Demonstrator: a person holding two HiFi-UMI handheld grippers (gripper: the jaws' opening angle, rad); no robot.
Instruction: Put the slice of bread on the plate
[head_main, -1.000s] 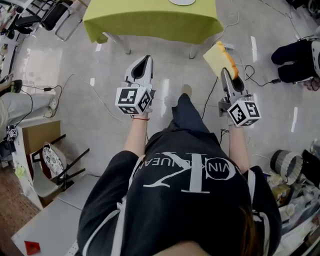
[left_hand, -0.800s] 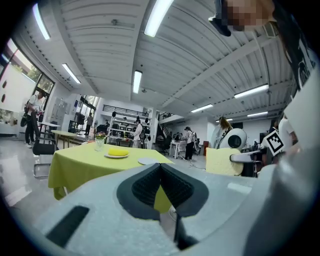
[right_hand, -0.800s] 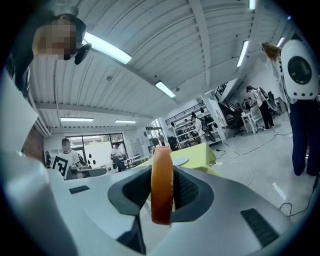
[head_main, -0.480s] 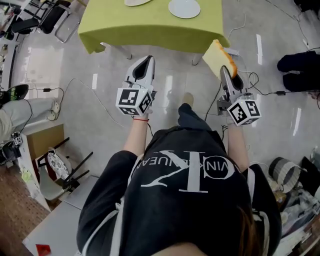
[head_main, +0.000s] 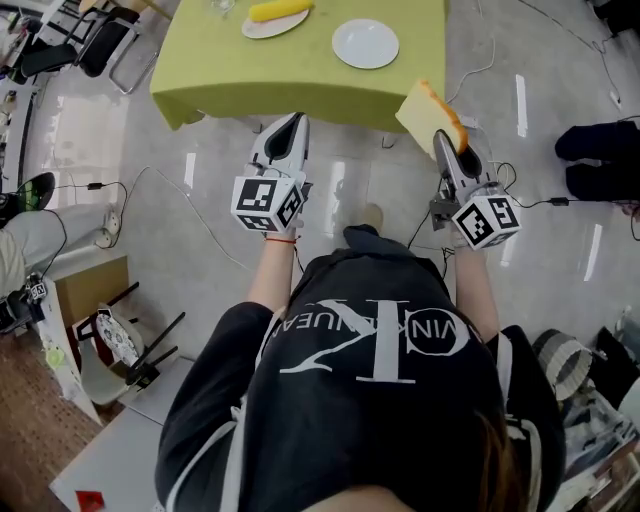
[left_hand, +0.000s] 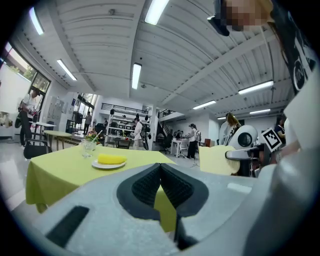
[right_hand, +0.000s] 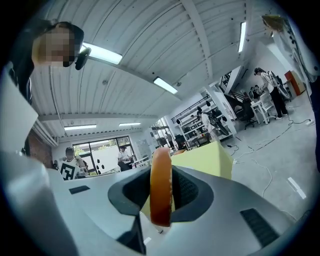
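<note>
Centre-left, the left gripper (head_main: 293, 120) has its jaws clenched on nothing. Centre-right, the right gripper (head_main: 441, 143) grasps the slice of bread (head_main: 428, 112), whose lower end is hidden between the jaws. Farther, at upper centre, the empty plate (head_main: 365, 43) sits on the green-clothed counter (head_main: 200, 75). A glass (head_main: 221, 5) is cut off by the top edge.

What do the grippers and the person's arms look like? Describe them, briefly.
The left gripper and right gripper are pale grey tapered shells with black ribbed pads. Each carries a cube of black-and-white square markers. The person wears a black short-sleeved T-shirt with white lettering and a thin red band at the left wrist.
</note>
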